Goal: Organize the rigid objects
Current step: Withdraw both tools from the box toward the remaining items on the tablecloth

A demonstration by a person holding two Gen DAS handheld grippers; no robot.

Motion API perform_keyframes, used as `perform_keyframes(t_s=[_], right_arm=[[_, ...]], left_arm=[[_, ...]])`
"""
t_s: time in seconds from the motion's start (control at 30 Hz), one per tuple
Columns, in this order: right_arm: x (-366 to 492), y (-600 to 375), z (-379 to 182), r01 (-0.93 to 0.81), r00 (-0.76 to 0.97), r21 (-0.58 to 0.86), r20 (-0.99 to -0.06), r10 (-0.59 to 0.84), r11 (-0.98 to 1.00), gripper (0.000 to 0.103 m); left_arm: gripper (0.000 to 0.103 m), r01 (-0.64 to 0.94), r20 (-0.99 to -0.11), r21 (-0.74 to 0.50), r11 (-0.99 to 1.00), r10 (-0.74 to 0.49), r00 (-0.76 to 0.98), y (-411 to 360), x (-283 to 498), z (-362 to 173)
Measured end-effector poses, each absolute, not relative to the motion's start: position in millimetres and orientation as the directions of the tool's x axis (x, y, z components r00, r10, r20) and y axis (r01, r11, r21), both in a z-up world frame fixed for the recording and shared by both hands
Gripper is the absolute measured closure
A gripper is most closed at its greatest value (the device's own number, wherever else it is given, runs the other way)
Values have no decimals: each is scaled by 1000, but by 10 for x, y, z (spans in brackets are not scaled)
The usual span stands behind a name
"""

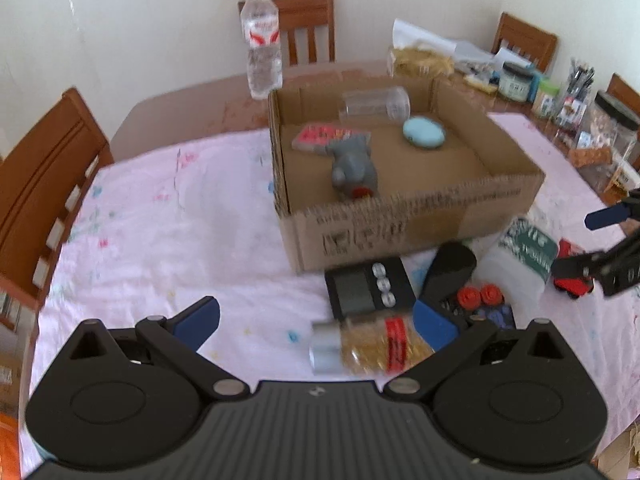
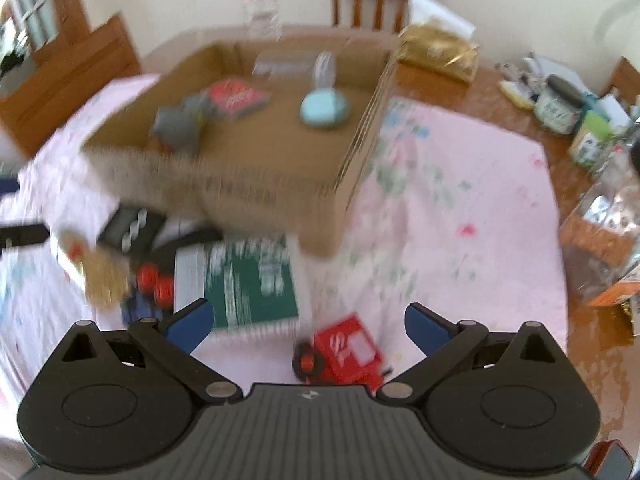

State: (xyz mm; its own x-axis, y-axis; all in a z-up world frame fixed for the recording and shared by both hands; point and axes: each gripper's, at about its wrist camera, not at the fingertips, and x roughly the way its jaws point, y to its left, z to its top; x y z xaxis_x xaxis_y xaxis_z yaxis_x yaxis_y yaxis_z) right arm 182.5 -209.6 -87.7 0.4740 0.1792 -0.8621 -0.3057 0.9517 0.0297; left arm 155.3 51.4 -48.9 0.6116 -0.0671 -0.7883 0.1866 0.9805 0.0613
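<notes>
The left gripper [image 1: 316,322] is held open, its blue-tipped fingers [image 1: 202,320] spread wide above the pink tablecloth [image 1: 160,240], and nothing is gripped. Between the fingers, slightly toward the right one, a small jar with a silver cap and red label [image 1: 360,350] is seen lying on its side. Its long axis runs across the gripper's opening, cap toward the left finger, so a closing of the fingers would bear on the jar's ends and not its sides; a turn of the wrist is judged necessary before a grasp.

The right gripper [image 2: 306,326] is likewise open and empty. A red toy vehicle [image 2: 344,354] lies directly beneath it, between the fingers and close to the gripper body, its black wheel turned toward the left finger. This arm is judged the nearer to a grasp, a short descent being all that appears needed.

Beyond both grippers a cluster of loose things is found in front of the cardboard box [image 1: 400,216]: a black device with silver buttons [image 1: 368,286], two red knobs [image 1: 480,296] and a green-covered notebook [image 2: 248,280]. The box stands further off on the table and already holds a grey toy [image 1: 352,168], a red-printed flat pack [image 1: 320,138], a pale blue oval thing [image 1: 424,132] and a clear container on its side [image 1: 376,104]. Both views are blurred, so finer detail cannot be told.
</notes>
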Motion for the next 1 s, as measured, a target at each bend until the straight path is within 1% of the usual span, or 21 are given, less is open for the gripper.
perform_keyframes(t_s=[0.1,0.27,0.47,0.73,0.8,0.9,1.0], right_arm=[[1782,-2085,-995,-352,476,-9,-863,171,936,0],[1790,-2121,-1106,-414,438,12,-874,211,910,0],[1626,-2160,-1103,-429,366,109,-886,283,897,0],[1407,-2045,-1071,-456,272,201,-896,350,867,0],[1392,-2016,-1050,-470,285,176,-897,338,865,0],[1441,-2003,-1011,-489,343,98,-892,294,867,0],[1569,-2002,-1012,-512,352,85,-887,299,855,0]], left_arm=[[1,173,-801,57,983,-58,596,430,1458,-529],[1,146,-814,60,987,-36,579,339,1344,-582],[1,115,-824,61,991,-15,566,306,1275,-623],[1,106,-823,24,994,-41,567,272,1349,-656],[1,111,-824,20,994,-46,565,257,1359,-667],[1,112,-830,9,994,-55,556,254,1364,-698],[1,112,-838,3,994,-59,542,254,1367,-738]])
